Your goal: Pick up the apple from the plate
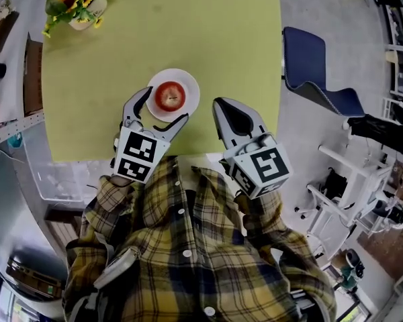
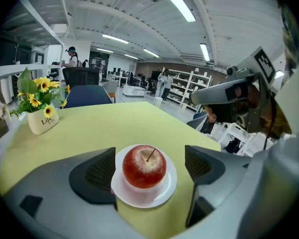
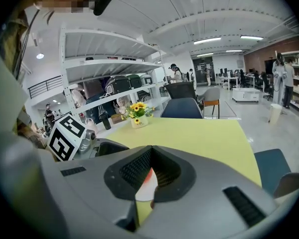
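Note:
A red apple point(image 1: 170, 96) sits on a small white plate point(image 1: 190, 84) on the yellow-green table point(image 1: 107, 59). My left gripper point(image 1: 165, 106) is open, its jaws spread wide on either side of the plate's near edge. In the left gripper view the apple point(image 2: 144, 166) stands upright on the plate point(image 2: 162, 193) between the two dark pads point(image 2: 97, 173), and neither pad touches it. My right gripper point(image 1: 218, 104) hovers just right of the plate with its jaws closed together and nothing held. Through its narrow gap point(image 3: 150, 158) only a sliver of apple point(image 3: 148, 176) shows.
A pot of sunflowers point(image 1: 77, 2) stands at the table's far left corner. A blue chair point(image 1: 309, 66) is beside the table's right edge. White chairs and equipment point(image 1: 349, 193) crowd the floor at right. Shelves point(image 3: 104, 83) and people fill the room beyond.

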A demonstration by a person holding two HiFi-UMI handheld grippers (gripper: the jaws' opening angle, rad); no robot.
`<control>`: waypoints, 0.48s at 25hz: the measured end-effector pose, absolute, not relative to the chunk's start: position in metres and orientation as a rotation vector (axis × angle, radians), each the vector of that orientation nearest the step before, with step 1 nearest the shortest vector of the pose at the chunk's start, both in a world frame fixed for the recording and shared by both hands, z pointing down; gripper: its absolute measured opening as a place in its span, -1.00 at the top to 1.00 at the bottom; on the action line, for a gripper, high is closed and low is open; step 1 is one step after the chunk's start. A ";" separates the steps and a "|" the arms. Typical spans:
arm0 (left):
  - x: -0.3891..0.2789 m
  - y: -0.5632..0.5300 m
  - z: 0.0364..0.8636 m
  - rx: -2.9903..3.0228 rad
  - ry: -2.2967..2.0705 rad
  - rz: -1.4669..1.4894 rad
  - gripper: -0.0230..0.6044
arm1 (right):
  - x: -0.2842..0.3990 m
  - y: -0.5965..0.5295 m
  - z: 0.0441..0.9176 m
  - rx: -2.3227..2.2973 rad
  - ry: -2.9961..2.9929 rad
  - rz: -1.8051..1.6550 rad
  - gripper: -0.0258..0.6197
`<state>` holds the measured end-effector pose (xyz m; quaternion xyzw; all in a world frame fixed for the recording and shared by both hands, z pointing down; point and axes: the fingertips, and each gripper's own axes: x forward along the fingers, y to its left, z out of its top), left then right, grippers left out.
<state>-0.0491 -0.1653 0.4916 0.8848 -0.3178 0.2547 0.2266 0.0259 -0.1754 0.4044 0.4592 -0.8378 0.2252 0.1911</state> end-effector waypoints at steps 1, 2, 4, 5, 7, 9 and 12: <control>-0.047 -0.166 0.495 2.443 -0.876 0.717 -0.41 | 0.028 -0.176 0.407 1.291 -2.352 0.637 0.93; -0.046 -0.167 0.499 2.447 -0.880 0.731 -0.41 | 0.030 -0.176 0.410 1.292 -2.351 0.642 0.93; -0.044 -0.169 0.508 2.455 -0.886 0.753 -0.41 | 0.032 -0.176 0.417 1.289 -2.344 0.657 0.93; -0.043 -0.169 0.513 2.458 -0.882 0.759 -0.41 | 0.032 -0.176 0.420 1.287 -2.340 0.666 0.93; -0.041 -0.167 0.523 2.457 -0.868 0.772 -0.41 | 0.032 -0.176 0.426 1.282 -2.337 0.678 0.93; -0.041 -0.168 0.530 2.449 -0.862 0.797 -0.41 | 0.032 -0.178 0.433 1.281 -2.327 0.687 0.93; -0.042 -0.170 0.537 2.459 -0.880 0.821 -0.41 | 0.031 -0.180 0.441 1.278 -2.311 0.704 0.93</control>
